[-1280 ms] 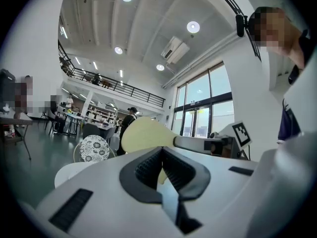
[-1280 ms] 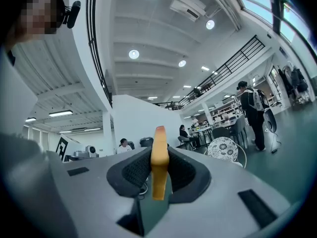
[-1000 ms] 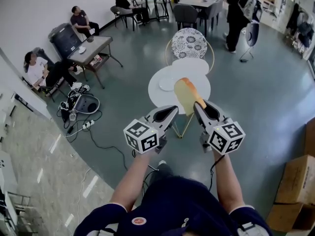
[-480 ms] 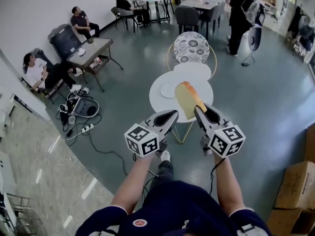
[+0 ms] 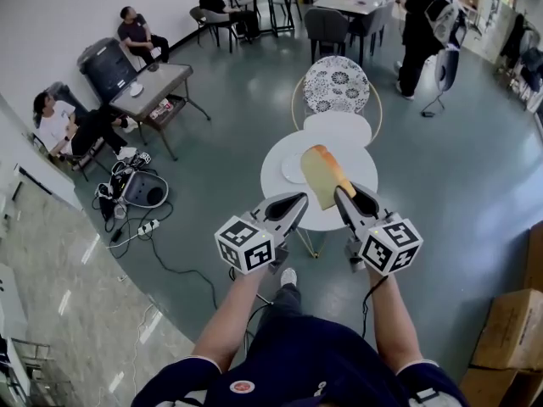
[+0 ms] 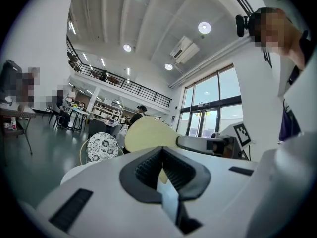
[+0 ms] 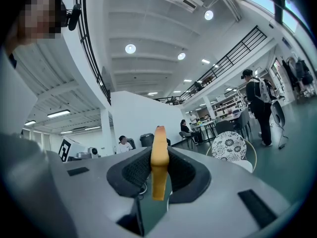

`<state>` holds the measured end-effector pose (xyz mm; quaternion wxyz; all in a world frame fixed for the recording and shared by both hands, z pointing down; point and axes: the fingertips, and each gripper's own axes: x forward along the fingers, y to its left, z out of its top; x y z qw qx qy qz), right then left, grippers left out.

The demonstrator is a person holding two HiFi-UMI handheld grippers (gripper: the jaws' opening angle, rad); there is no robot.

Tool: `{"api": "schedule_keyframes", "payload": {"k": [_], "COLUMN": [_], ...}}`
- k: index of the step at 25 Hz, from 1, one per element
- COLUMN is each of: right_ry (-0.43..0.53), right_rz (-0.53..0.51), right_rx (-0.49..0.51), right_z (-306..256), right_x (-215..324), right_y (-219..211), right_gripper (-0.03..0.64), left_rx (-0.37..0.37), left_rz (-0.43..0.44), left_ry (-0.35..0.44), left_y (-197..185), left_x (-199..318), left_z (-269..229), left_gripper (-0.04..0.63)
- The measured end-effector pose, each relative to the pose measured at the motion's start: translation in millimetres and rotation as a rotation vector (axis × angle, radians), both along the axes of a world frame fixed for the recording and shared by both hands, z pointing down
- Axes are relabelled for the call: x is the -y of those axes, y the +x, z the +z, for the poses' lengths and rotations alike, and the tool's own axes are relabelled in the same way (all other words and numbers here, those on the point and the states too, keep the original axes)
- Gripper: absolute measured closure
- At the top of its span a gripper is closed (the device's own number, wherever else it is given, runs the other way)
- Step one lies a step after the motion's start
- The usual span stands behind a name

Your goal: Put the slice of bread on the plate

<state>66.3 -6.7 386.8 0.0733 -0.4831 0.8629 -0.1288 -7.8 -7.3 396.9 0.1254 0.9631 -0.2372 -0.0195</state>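
Right gripper (image 5: 345,196) first: its ribbed black rubber pads are pinching the slice of bread (image 5: 324,175) by its lower end. From the right gripper view I see the slice edge-on, thin and standing upright between the pads, with a golden-orange crust running up to a rounded top. From the head view the broad face shows: pale yellow, soft-looking crumb, a domed top edged with darker orange crust, and straight sides narrowing towards the jaws.

The slice is up in the air over the near part of the round table (image 5: 361,168), a smooth white top on thin gold metal legs. It is not on the plate (image 5: 291,169). That plate is small, round and white, sitting on the left part of the tabletop, and the bread's left edge overlaps it from my angle.

Left gripper (image 5: 296,203) is level beside the right one. Its dark ridged pads are pressed together with nothing between them. Both grippers have smooth grey plastic shells and a cube with black-and-white square markers at the near end.

Beyond the table at the far side stands a chair (image 5: 337,84) with a rounded, flower-patterned back in a gold wire frame. The floor (image 5: 212,193) is glossy grey-green.
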Motion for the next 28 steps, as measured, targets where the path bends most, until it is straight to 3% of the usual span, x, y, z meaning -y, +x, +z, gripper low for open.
{"api": "schedule_keyframes", "payload": {"k": [18,28], "right_ry": [-0.038,-0.075], "right_rz": [0.073,0.095], "right_rx": [-0.017,-0.018], "right_z": [-3,3], "right_x": [161,207], "right_y": [-18,-27], "right_gripper": [0.528,0.528], "left_rx": [-0.014,-0.018], "left_rz": [0.082,0.116], "left_ry": [-0.037,-0.067], "left_y": [-19,-23], "left_x": [166,209], "left_z": [1,11], "left_gripper": [0.589,0.589]}}
